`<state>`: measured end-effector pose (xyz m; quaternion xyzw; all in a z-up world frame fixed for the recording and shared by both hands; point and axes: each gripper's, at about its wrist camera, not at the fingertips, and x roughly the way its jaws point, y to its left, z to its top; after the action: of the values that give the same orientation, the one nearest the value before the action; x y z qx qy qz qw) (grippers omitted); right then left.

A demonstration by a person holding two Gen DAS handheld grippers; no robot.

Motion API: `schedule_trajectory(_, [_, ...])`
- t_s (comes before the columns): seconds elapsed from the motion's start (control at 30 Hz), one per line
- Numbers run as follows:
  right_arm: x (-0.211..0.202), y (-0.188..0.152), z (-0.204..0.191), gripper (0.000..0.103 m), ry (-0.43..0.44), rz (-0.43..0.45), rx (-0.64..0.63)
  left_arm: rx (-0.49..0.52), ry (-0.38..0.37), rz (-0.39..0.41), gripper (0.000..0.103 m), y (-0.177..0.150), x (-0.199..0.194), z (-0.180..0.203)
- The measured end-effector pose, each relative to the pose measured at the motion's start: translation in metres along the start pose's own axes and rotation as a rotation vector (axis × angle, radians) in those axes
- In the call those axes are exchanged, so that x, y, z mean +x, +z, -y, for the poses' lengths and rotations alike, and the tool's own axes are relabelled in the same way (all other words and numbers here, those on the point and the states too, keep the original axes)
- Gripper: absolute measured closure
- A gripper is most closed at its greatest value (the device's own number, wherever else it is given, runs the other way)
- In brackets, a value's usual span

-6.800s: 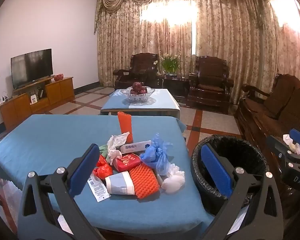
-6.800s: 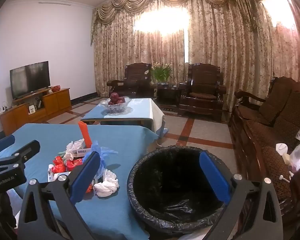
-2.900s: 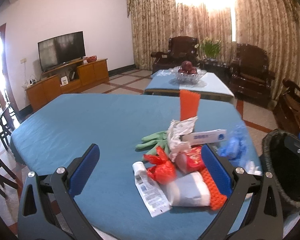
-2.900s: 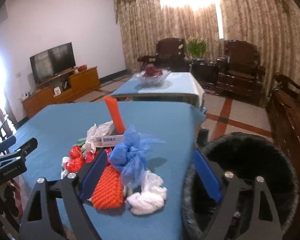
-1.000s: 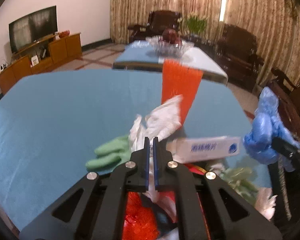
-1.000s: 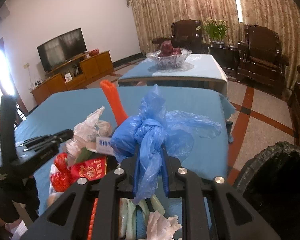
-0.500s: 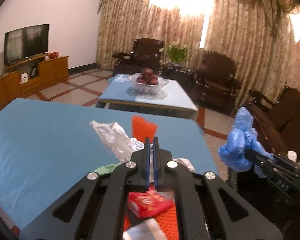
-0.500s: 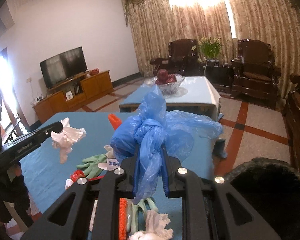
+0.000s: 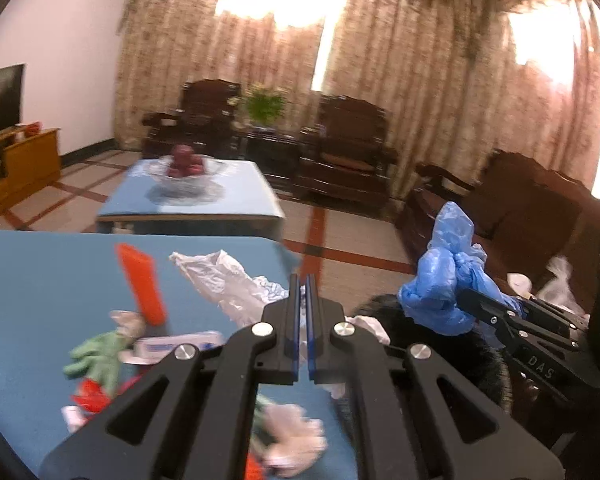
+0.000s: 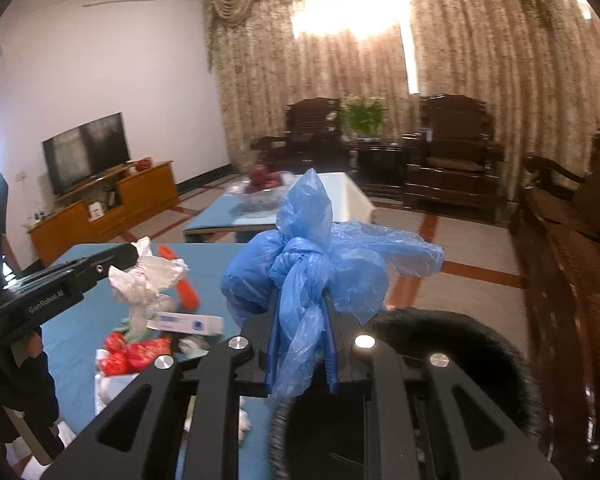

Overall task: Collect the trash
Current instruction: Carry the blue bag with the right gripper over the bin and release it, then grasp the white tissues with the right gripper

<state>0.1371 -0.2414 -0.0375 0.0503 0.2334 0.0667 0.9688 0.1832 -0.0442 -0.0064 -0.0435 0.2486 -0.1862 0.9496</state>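
**Two pieces of trash lifted, most of the pile not yet collected**

Two hand-held grippers are raised above a table covered in blue cloth (image 9: 40, 264) in a living room. The right gripper (image 10: 302, 344) is clenched on a knotted blue plastic bag (image 10: 312, 264), which bulges above its fingers and hangs down between them. Just below and ahead of it sits a round bin lined with a black bag (image 10: 452, 344), standing at the right end of the table. In the left wrist view the blue bag appears to be over the bin's near rim.

The left gripper (image 9: 300, 320) is closed on a crumpled white plastic wrapper (image 9: 224, 280). The right wrist view shows that wrapper dangling from the gripper's tip, clear of the table and above the pile.

The rest of the trash lies on the cloth: an orange foam sleeve (image 9: 142, 288) standing up, a green rubber glove (image 9: 96, 360), a long white box with blue print (image 10: 188, 324), red packets (image 10: 134, 354) and some white tissue (image 9: 296, 440) near the table edge.

Judging from this, the task is at an early stage. The inside of the bin is hidden by the gripper, so it cannot be told whether anything is in it. Two items are held and look ready to be dropped in; at least five more remain on the table.
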Motion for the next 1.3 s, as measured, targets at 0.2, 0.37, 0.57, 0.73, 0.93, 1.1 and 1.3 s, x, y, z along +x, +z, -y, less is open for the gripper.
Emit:
schedule_trajectory(0.2, [-0.015,-0.018,0.046,0.084,-0.105,-0.025,0.046,0.026,-0.123,-0.062,0.101,-0.009,0.04,0.052])
schedule_trajectory(0.37, [-0.015,-0.033,0.076,0.084,-0.175,-0.059,0.079,0.044,-0.196,-0.127,0.101,-0.026,0.07,0.088])
schedule_trajectory(0.57, [-0.012,-0.057,0.101,0.081,-0.227,-0.111,0.114,0.064,-0.233,-0.186,0.1,-0.048,0.09,0.103])
schedule_trajectory(0.73, [-0.011,-0.066,0.111,0.055,-0.271,-0.122,0.119,0.051,-0.22,-0.208,0.07,-0.055,0.087,0.097])
schedule_trajectory(0.93, [-0.017,-0.062,0.091,0.007,-0.304,-0.075,0.097,0.05,-0.127,-0.173,0.043,-0.05,0.065,0.066])
schedule_trajectory(1.1, [-0.015,-0.052,0.065,0.006,-0.222,-0.042,0.107,0.054,0.005,-0.132,0.03,-0.051,0.033,0.028])
schedule_trajectory(1.3, [-0.003,-0.049,0.007,0.006,-0.088,-0.018,0.068,0.04,0.182,-0.087,0.028,-0.057,-0.013,-0.023])
